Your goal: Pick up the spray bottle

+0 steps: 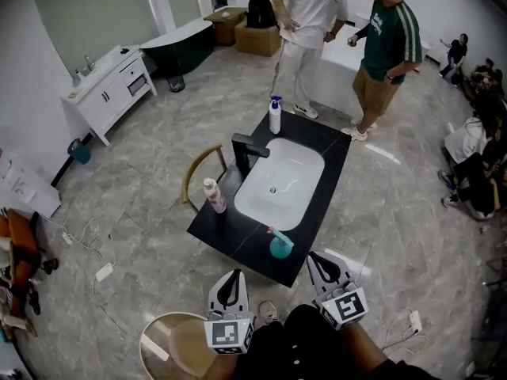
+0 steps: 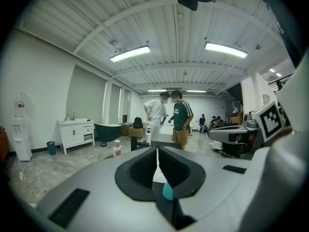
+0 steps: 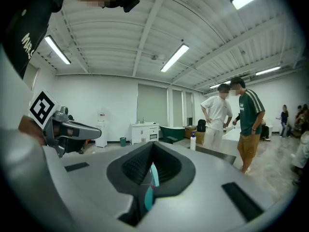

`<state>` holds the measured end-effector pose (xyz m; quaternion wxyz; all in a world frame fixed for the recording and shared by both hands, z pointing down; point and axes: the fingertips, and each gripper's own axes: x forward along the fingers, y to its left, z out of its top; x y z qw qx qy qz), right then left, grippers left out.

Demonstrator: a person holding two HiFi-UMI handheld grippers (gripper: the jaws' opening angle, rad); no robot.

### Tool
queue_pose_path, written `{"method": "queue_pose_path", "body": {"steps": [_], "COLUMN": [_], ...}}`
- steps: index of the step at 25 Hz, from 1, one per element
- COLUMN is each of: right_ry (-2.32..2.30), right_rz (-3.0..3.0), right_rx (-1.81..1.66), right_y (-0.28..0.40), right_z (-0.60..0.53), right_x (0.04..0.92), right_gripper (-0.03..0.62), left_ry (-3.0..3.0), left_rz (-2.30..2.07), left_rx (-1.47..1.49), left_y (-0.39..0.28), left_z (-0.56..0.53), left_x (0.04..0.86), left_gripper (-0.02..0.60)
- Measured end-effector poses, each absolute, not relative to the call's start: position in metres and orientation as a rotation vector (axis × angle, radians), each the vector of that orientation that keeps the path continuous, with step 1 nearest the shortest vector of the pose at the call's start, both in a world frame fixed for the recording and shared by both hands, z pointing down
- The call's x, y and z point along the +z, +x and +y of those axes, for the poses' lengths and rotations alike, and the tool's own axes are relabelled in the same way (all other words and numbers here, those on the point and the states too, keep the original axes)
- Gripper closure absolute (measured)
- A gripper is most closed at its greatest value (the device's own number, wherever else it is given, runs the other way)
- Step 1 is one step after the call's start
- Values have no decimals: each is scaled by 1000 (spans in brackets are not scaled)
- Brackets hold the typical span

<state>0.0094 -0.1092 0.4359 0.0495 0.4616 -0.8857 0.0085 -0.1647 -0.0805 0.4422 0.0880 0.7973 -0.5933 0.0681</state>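
Standing upright on the far end of the black rectangular counter (image 1: 238, 229), the white plastic spray bottle with a blue trigger head (image 1: 275, 117) sits alone at that end. Neither gripper touches it.

A white oval sink basin (image 1: 305, 163) is set into the middle of the counter, and a black angular faucet (image 1: 247, 150) rises at the counter's left side, its spout reaching over the basin. A small pink bottle with a white cap (image 1: 214, 196) stands upright on the counter's left part, nearer than the faucet. A teal rounded object with a pink piece on top (image 1: 280, 245) rests near the counter's near edge.

The left gripper (image 1: 232, 279) hangs just short of the counter's near edge, its jaws brought together with only a thin slit between them and nothing held. The right gripper (image 1: 316, 259) reaches the counter's near corner, close to the teal object, its jaws closed and empty.

Beyond the counter's far end stand a person in white clothes (image 1: 305, 14) and a person in a green striped shirt (image 1: 388, 38). A curved wooden chair (image 1: 200, 169) stands just beside the counter's left edge.
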Motion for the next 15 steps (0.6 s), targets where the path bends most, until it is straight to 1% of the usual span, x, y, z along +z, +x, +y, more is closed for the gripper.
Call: {"method": "queue_pose_path", "body": {"steps": [6,7,9,12,15], "right_ry": [1353,1321,1231,1108,996], "right_rz": [-2690,-2702,-2716,-2714,-2705], "right_rx": [104,127,175,200,225], "right_y": [0,-4,-15,-28,-39], "right_z": [-137,-144,-156,-169,-180], "right_x": [462,468,482,510,538], "right_gripper": [599,582,461,409,389], "left_ry": [2341,2337,2320,2286,2251], "left_rz": [-1697,-1688,-1678,-1669,-1661], "left_rx": [230,236,254,286,317], "left_y": [-158,-157,-156,-157,-156], "left_z": [-98,-103,-112,-119,-126], "left_x": [467,471,479,492,511], "left_gripper": [561,561,561,561,561]}}
